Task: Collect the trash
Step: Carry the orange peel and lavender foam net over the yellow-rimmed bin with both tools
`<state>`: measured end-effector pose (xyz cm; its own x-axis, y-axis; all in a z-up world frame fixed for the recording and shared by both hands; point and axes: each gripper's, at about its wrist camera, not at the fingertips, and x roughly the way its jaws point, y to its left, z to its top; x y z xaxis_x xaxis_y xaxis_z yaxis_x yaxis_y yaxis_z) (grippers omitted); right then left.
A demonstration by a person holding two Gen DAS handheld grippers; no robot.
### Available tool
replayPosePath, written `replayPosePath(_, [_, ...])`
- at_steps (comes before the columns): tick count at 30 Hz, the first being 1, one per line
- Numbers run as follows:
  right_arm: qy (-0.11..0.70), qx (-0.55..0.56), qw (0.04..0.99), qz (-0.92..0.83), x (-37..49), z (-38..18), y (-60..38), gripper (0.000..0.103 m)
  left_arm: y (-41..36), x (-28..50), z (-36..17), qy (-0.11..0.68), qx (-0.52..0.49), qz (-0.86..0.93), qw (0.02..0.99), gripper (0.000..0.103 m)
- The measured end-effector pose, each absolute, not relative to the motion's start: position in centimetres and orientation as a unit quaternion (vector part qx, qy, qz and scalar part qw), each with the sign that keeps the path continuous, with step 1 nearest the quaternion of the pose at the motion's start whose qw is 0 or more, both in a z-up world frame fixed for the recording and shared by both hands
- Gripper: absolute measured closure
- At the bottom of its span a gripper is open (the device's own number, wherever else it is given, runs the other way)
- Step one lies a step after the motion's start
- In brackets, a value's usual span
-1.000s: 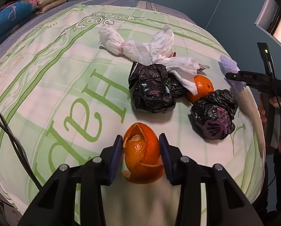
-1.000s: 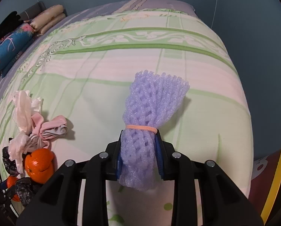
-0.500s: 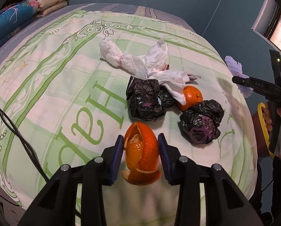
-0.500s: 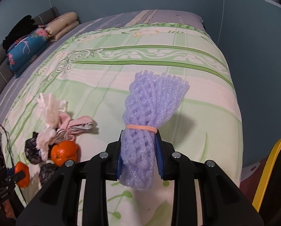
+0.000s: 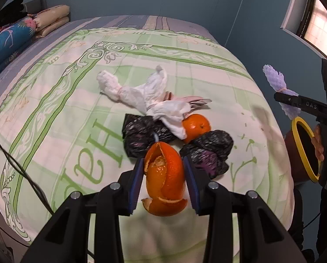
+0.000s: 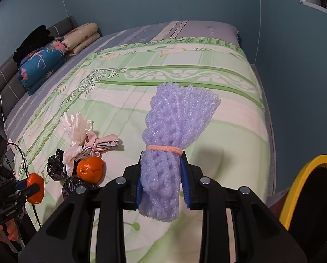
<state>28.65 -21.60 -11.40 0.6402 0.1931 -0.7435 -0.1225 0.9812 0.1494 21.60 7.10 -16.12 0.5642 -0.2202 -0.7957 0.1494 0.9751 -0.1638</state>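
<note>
While the left gripper (image 5: 163, 173) clamps orange peel (image 5: 165, 179), the right gripper (image 6: 162, 180) clamps a purple foam net (image 6: 170, 146); a yellow-rimmed bin (image 6: 303, 197) sits right of it.

I note the orange peel (image 5: 165, 171) is glossy and dimpled outside, dull and pithy inside. The foam net (image 6: 174, 144) looks soft, matt and faintly sparkly, bound by a peach elastic band (image 6: 164, 148). Both black bags (image 5: 141, 135) are crinkled, shiny plastic film. The bedspread (image 5: 53, 100) is matt printed cloth. The bin rim (image 6: 303, 179) is smooth yellow plastic.
</note>
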Motion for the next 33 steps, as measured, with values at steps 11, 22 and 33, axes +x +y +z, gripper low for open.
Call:
replayPosePath(11, [0.399,0.059,0.912,0.070,25.4,-9.8,-26.7,0.076,1.2,23.0,-14.5,0.448,-0.015,-0.145,0.882,0.068])
replayPosePath(22, [0.382,0.074,0.921,0.031,22.0,-8.4,-32.7,0.076,-6.6,24.1,-13.0,0.438,0.019,-0.197,0.877,0.068])
replayPosePath(33, [0.375,0.088,0.923,-0.017,18.9,-7.8,-38.4,0.076,-14.3,24.9,-11.1,0.423,0.049,-0.249,0.870,0.068])
